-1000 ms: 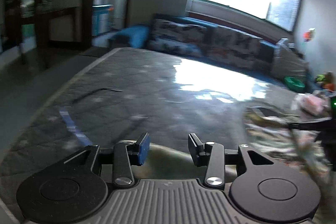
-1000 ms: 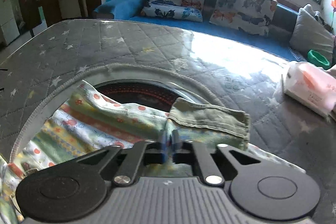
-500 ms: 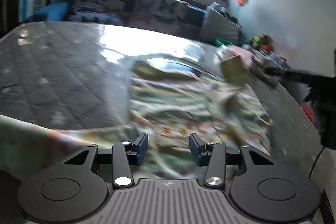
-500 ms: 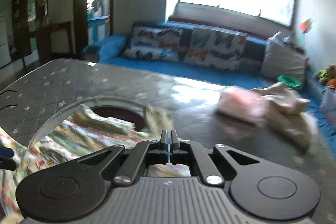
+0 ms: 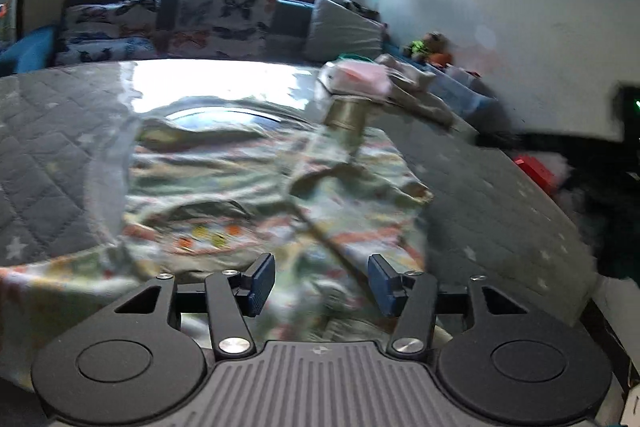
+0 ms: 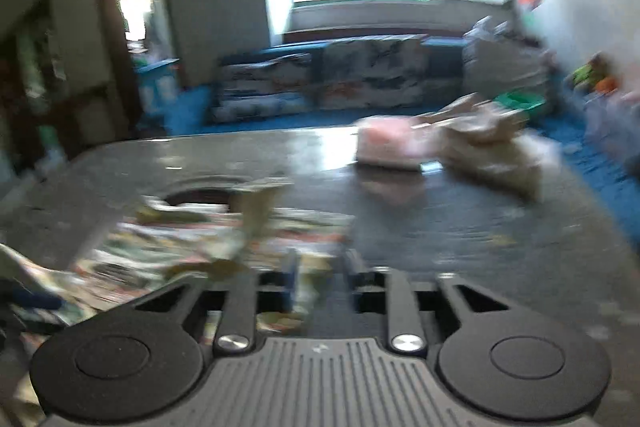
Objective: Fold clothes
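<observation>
Since a second ago we have let the colourful patterned cotton garment (image 5: pixel 248 187) go; it lies spread on the grey quilted star-print counter (image 5: pixel 44 163). Above it, our right gripper (image 6: pixel 318 279) jaws are opening, empty, and our left gripper (image 5: pixel 321 281) jaws are spreading, empty.

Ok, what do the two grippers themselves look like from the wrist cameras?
Both match: the left gripper and right gripper have black linkage arms with silver pivot screws, round black discs each side, a ribbed grey body, and blue pads on the fingers.
</observation>
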Tool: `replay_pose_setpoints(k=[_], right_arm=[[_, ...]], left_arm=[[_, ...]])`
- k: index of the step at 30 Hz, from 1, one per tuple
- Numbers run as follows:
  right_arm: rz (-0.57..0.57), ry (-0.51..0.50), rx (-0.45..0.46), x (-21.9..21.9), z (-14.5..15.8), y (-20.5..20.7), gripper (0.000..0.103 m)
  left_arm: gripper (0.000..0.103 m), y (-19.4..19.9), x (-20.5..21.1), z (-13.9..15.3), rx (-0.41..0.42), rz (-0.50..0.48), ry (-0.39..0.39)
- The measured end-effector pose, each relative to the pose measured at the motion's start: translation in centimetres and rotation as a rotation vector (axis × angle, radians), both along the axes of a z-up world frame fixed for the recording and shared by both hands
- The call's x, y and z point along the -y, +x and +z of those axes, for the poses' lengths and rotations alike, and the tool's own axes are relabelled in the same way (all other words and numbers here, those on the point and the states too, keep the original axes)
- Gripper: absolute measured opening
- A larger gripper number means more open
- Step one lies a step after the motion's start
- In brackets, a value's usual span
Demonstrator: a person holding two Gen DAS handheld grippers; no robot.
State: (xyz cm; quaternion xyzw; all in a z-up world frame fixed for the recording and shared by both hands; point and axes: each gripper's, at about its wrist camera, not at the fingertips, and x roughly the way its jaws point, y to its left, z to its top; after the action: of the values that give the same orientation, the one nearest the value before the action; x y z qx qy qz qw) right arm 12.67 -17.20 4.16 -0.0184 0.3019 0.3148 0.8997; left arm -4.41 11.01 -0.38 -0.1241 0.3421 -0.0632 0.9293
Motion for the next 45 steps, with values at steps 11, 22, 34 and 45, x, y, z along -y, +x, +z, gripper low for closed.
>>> replay_pose_setpoints(k=[11,22,34,45], right_arm=[[-0.061,0.0,-0.117,-7.3,-5.8,4.8,0.043],[-0.034,-0.11,-0.068,-8.1,-8.0,6.2,0.019],[-0.004,-0.168,0.193,-1.7,1.0,-0.6,0.007],[-0.244,-0.35,0.201,10.4,2.2,-6.6,0.008]], left_arm=[[0.056,-0.5,1.2,-2.0,-0.062,-0.023,-0.024],[0.058,-0.2,1.3,-2.6,-0.08,-0.05,-0.034],[0.06,0.2,3.8,-1.6,-0.031,-0.179,0.005],[0.06,0.1,7.6,-2.9,-0.051,-0.352,0.028]])
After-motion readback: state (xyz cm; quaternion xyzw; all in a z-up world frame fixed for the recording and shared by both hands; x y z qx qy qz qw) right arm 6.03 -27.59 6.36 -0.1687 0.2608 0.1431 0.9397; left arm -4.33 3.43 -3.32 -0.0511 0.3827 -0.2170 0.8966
